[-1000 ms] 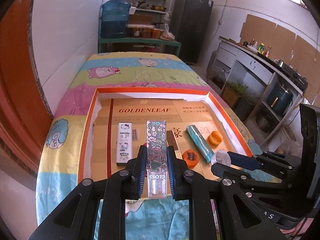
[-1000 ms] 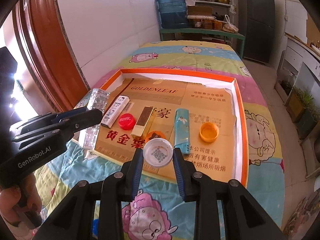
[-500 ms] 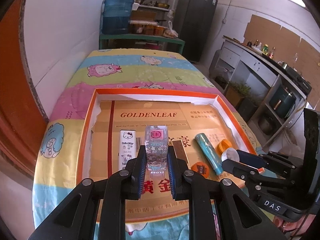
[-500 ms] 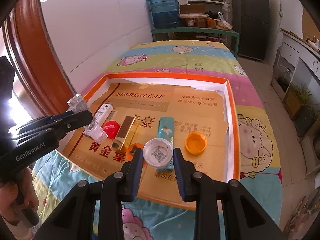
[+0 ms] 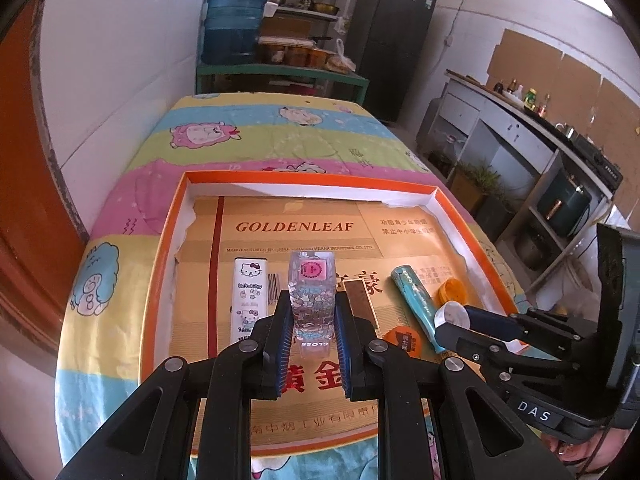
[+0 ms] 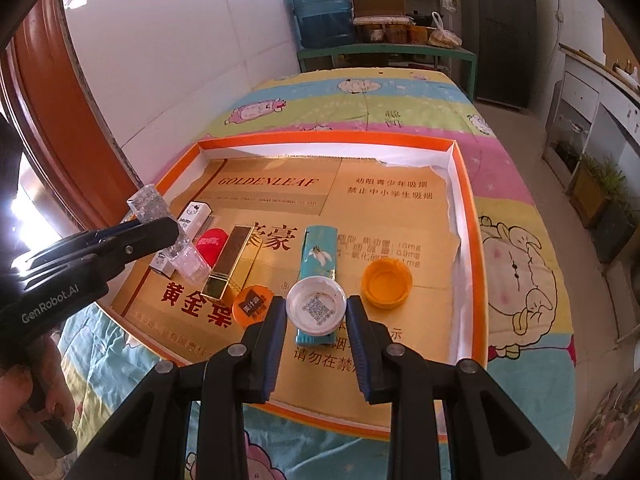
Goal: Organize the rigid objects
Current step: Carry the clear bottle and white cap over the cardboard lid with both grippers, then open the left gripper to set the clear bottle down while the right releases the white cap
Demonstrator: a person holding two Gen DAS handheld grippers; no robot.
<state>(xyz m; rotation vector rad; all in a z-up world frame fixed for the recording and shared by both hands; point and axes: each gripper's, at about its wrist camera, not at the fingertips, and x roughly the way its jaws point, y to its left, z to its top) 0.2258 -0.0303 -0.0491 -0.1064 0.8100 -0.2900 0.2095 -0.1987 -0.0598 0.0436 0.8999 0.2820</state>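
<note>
Both grippers had come in over the orange box (image 6: 464,216) since a second before, and the clear bottle (image 5: 311,300) had tipped up more on end. The left gripper (image 5: 311,334) was clamped on that bottle, held above the box floor beside the white kitty box (image 5: 249,296). The right gripper (image 6: 316,312) was squeezed on a white cap (image 6: 316,307), held over the blue lighter (image 6: 318,258). An orange cap (image 6: 386,283) lay open in the box near it.
</note>
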